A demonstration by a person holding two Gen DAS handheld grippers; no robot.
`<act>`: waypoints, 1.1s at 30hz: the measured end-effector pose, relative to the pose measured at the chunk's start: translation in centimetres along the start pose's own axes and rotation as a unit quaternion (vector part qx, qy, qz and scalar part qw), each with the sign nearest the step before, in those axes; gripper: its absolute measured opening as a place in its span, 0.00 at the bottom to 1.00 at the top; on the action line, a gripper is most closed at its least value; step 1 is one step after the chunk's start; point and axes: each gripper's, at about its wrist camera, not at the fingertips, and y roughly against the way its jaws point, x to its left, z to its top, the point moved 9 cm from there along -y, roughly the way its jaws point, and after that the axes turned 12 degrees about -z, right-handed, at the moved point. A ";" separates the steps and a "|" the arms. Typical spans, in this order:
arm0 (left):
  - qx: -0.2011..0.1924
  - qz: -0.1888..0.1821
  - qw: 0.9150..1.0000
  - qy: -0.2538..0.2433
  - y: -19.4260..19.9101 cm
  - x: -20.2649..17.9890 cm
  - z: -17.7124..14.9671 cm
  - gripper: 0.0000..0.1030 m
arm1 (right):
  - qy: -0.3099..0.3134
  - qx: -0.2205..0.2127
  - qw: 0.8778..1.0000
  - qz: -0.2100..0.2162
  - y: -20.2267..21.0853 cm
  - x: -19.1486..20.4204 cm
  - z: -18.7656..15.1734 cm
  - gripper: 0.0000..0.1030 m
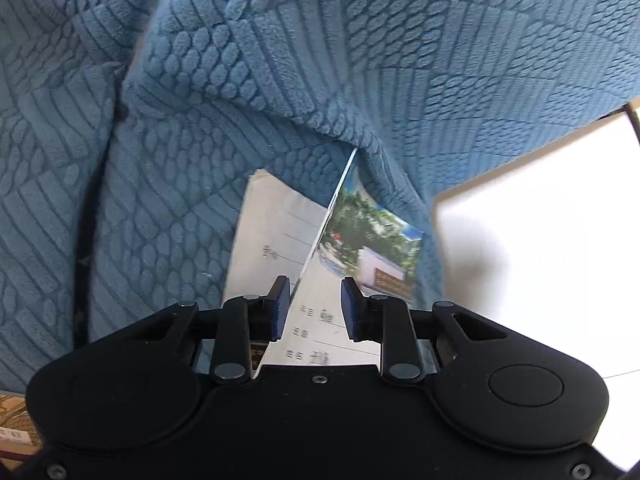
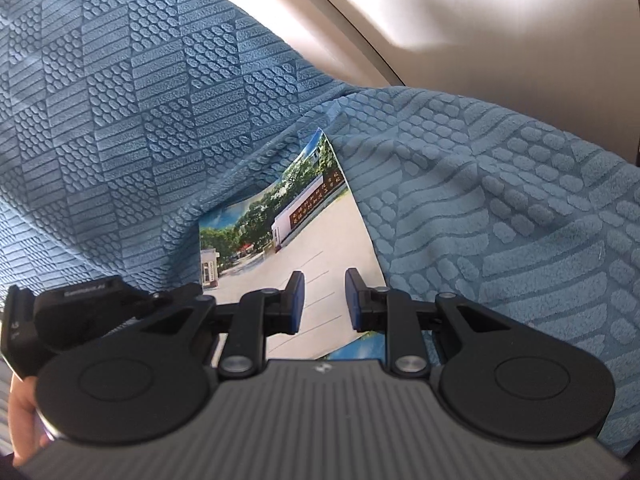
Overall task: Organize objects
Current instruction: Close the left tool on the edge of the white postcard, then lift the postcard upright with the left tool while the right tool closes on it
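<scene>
the booklet (image 1: 352, 240) sits wedged in a gap between two blue cushions (image 1: 200, 100), just ahead of both tongs, its far part tucked out of sight under the fabric. in the left wrist view its cover stands open, edge up, running between the pads of the left tongs (image 1: 315, 306); the jaws stand a little apart and do not seem to press it. the right tongs (image 2: 323, 300) hover over the photo cover (image 2: 280, 216), jaws slightly spread with nothing pinched. i judge the job as early: the booklet is neither freed nor put away. left to do: take hold, draw it out of the cushions, place it somewhere tidy.
</scene>
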 end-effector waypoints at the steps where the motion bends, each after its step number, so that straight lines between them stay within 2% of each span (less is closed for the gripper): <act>1: 0.002 -0.015 1.000 0.000 0.0 -0.3 0.0 0.20 | -0.004 0.001 1.000 0.001 0.0 0.0 0.0 0.23; 2: 0.005 -0.046 0.999 0.003 -0.1 -0.8 0.0 0.11 | -0.008 0.001 1.000 0.003 -0.1 -0.1 0.1 0.23; 4: 0.017 -0.101 0.995 0.019 -0.4 -1.8 0.1 0.11 | -0.017 0.002 1.000 0.006 0.0 -0.3 0.1 0.23; 5: 0.021 -0.100 0.995 0.011 -0.6 -2.2 0.2 0.13 | -0.022 0.003 1.000 0.007 0.0 -0.4 0.1 0.23; 8: 0.037 -0.042 0.997 -0.050 -1.7 -3.1 0.3 0.15 | -0.030 0.004 0.999 0.011 0.0 -0.6 0.2 0.23; 10: 0.048 -0.026 0.996 -0.070 -2.3 -3.4 0.1 0.18 | -0.032 0.005 0.999 0.012 -0.1 -0.7 0.2 0.23; 14: 0.048 -0.001 0.997 -0.062 -2.5 -2.8 0.4 0.18 | -0.037 0.007 0.999 0.015 0.0 -0.9 0.3 0.23; 16: 0.053 0.038 0.996 -0.053 -2.5 -1.7 0.5 0.16 | -0.039 0.008 0.999 0.016 -0.1 -0.9 0.3 0.23; 17: 0.060 0.045 0.996 -0.052 -2.6 -1.2 0.3 0.16 | -0.040 0.009 0.999 0.017 -0.1 -0.9 0.3 0.23; 25: 0.087 0.055 0.994 -0.036 -3.5 -0.5 -2.4 0.14 | -0.054 0.015 0.998 0.021 -0.4 -1.1 0.6 0.24; 27: 0.087 0.050 0.995 -0.026 -4.0 -1.5 -2.8 0.07 | -0.061 0.015 0.998 0.025 -0.1 -1.0 0.6 0.28; 30: 0.081 0.031 0.996 -0.022 -3.9 -3.1 -3.2 0.05 | -0.087 0.028 0.992 0.086 1.0 -0.2 0.3 0.28; 33: 0.075 0.041 0.995 -0.049 -3.6 -4.7 -3.4 0.04 | -0.089 0.028 0.988 0.121 2.3 0.8 -0.1 0.28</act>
